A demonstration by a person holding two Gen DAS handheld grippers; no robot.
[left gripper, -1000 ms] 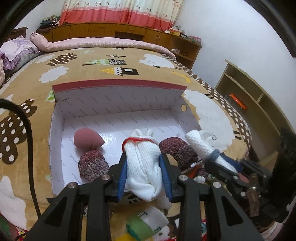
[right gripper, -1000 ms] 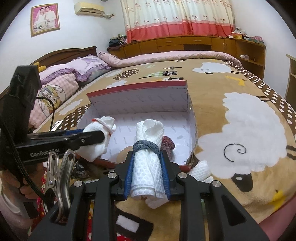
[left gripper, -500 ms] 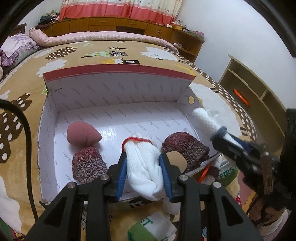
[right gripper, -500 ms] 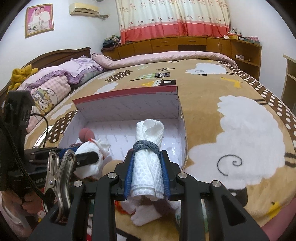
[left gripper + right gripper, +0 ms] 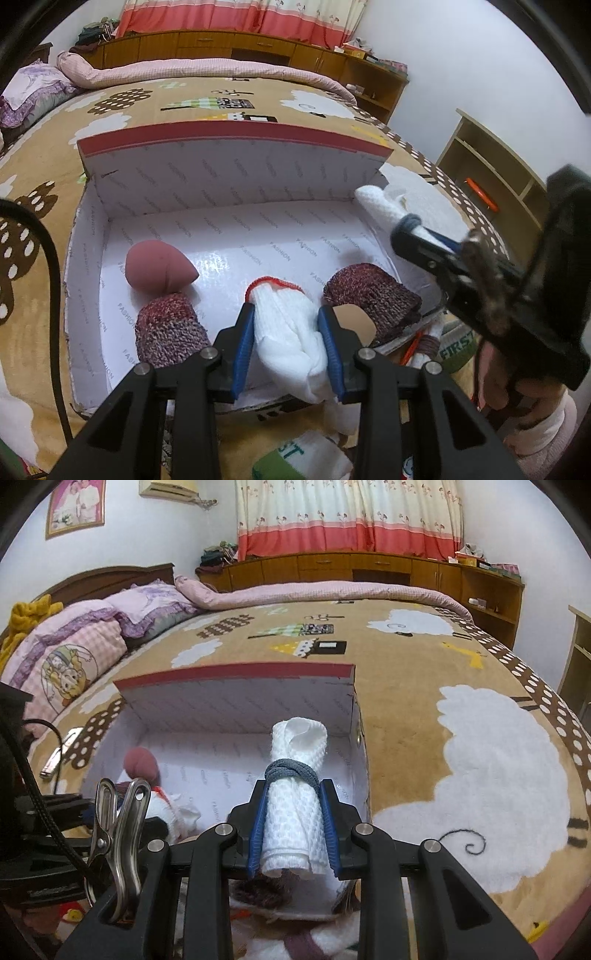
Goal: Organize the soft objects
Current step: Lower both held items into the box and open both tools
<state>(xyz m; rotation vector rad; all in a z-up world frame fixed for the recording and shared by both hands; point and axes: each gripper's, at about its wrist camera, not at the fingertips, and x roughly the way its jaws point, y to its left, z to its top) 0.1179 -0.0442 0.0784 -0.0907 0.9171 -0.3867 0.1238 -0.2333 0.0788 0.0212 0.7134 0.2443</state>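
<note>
A white cardboard box (image 5: 229, 184) with a red rim lies open on the bed. Inside are a pink sponge egg (image 5: 157, 267) and two maroon knitted rolls (image 5: 168, 330) (image 5: 373, 291). My left gripper (image 5: 286, 345) is shut on a white red-trimmed sock bundle (image 5: 288, 325), held over the box's near edge. My right gripper (image 5: 293, 823) is shut on a white waffle towel roll (image 5: 295, 775) tied with a grey band, above the box's right near part (image 5: 347, 709). It also shows in the left wrist view (image 5: 384, 210).
The tan patterned bedspread (image 5: 424, 686) surrounds the box. Loose socks with green bands (image 5: 295, 456) (image 5: 456, 343) lie in front of the box. Pillows (image 5: 74, 646) are at the left, a wooden cabinet (image 5: 369, 568) behind, shelves (image 5: 491, 177) at the right.
Both grippers have moved forward toward the box with their bundles. The box looks larger, and the towel roll now hangs over its right side.
</note>
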